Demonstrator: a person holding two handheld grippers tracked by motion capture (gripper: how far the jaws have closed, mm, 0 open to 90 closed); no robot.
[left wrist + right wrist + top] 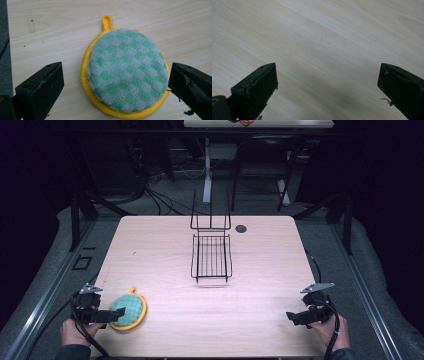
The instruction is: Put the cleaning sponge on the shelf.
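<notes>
A round pot holder [129, 311] with a green-and-grey check face, yellow rim and yellow loop lies flat on the table's front left. In the left gripper view the pot holder [126, 75] sits between the two black jaws, which stand wide apart on either side without touching it. My left gripper [118, 314] is open right at the pad's near edge. My right gripper [290, 316] is open above bare wood at the front right, with nothing between its jaws [328, 82]. A black wire rack [211, 255] stands upright mid-table.
A small dark round spot [241, 228] marks the table's far side beside the rack. The light wooden table [165, 250] has its front edge close to both hands. Behind it are desk legs and cables on the floor.
</notes>
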